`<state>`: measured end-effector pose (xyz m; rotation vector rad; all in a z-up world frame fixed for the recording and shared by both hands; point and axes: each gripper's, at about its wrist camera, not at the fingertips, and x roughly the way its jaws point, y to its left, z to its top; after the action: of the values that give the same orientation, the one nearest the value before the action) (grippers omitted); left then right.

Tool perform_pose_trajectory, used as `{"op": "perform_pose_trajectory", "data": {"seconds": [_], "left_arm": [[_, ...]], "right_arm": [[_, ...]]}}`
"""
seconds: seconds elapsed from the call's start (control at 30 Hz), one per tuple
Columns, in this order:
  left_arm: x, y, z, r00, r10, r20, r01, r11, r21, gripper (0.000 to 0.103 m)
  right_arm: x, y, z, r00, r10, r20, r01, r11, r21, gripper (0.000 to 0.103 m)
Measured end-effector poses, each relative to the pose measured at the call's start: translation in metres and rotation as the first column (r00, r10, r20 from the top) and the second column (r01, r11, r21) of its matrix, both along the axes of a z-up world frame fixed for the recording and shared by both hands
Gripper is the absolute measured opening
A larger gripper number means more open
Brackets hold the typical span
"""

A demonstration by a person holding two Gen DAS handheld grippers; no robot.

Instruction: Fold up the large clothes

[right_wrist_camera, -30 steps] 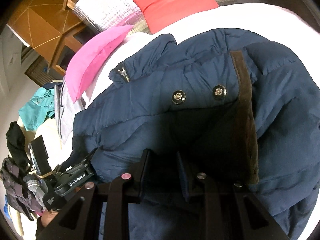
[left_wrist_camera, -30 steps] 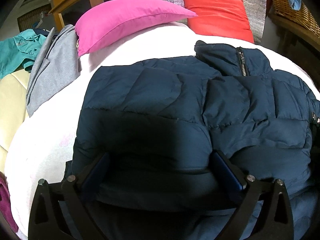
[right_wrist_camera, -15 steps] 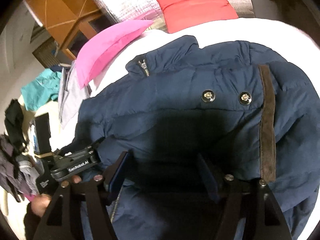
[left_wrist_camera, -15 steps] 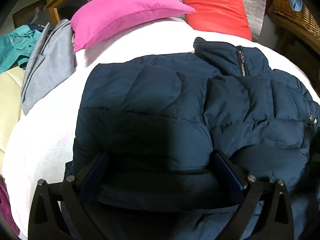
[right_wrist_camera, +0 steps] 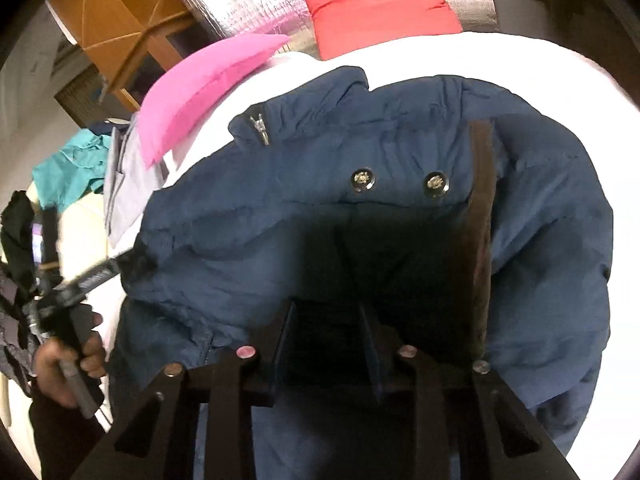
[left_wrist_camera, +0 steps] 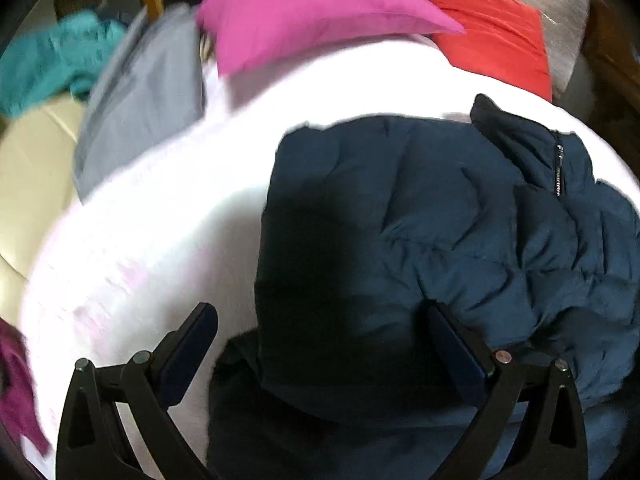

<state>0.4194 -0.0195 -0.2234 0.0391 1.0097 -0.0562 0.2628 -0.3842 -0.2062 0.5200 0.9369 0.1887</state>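
A navy quilted puffer jacket (left_wrist_camera: pixel 440 240) is seen spread on the white-covered bed (left_wrist_camera: pixel 160 240), collar away from both tools, its left edge lying between the spread, empty fingers of the left gripper (left_wrist_camera: pixel 320 344). The right gripper (right_wrist_camera: pixel 326 344) is narrowed over a fold of jacket near the snap buttons (right_wrist_camera: pixel 400 180) (whether cloth is actually pinched cannot be told). Bare bed is left open on the left; the magenta pillow (left_wrist_camera: pixel 312 16) lies well beyond.

Left gripper (left_wrist_camera: pixel 320 340) wide, right gripper (right_wrist_camera: pixel 326 332) narrowed.

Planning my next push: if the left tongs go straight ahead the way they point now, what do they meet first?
Most likely the navy puffer jacket: its left edge lies between the open fingers of the left tongs. Beyond it is the white bed cover, then the pink pillow. Depth is unclear.
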Motion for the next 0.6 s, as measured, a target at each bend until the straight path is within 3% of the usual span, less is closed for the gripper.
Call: {"op": "perform_pose_trajectory", "data": {"seconds": [0.07,0.2,0.3,0.33,0.47,0.6], "left_arm": [[0.004,0.013,0.008,0.999,0.033,-0.011,-0.034,0.997,-0.068,0.103],[0.008,0.039,0.031,0.991,0.108,0.08,-0.101,0.991,-0.089,0.103],[0.019,0.06,0.026,0.985,0.162,0.052,-0.153,0.977,-0.146,0.103],[0.025,0.065,0.019,0.986,0.165,0.014,-0.16,0.971,-0.178,0.103],[0.034,0.072,-0.001,0.985,0.151,-0.082,-0.169,0.937,-0.305,0.103],[0.033,0.059,-0.005,0.993,0.077,-0.088,-0.105,0.912,-0.396,0.103]], "right_arm": [[-0.008,-0.02,0.009,0.999,-0.038,0.033,0.037,0.999,0.036,0.033],[-0.033,-0.08,0.027,0.969,-0.224,0.104,0.218,0.974,0.069,0.038],[-0.051,-0.127,0.017,0.916,-0.397,0.052,0.386,0.911,0.144,0.065],[-0.055,-0.141,0.009,0.901,-0.434,0.018,0.423,0.886,0.187,0.067],[-0.045,-0.156,-0.023,0.91,-0.404,-0.095,0.414,0.867,0.277,0.067],[-0.026,-0.144,-0.046,0.931,-0.334,-0.15,0.365,0.876,0.314,0.067]]}}
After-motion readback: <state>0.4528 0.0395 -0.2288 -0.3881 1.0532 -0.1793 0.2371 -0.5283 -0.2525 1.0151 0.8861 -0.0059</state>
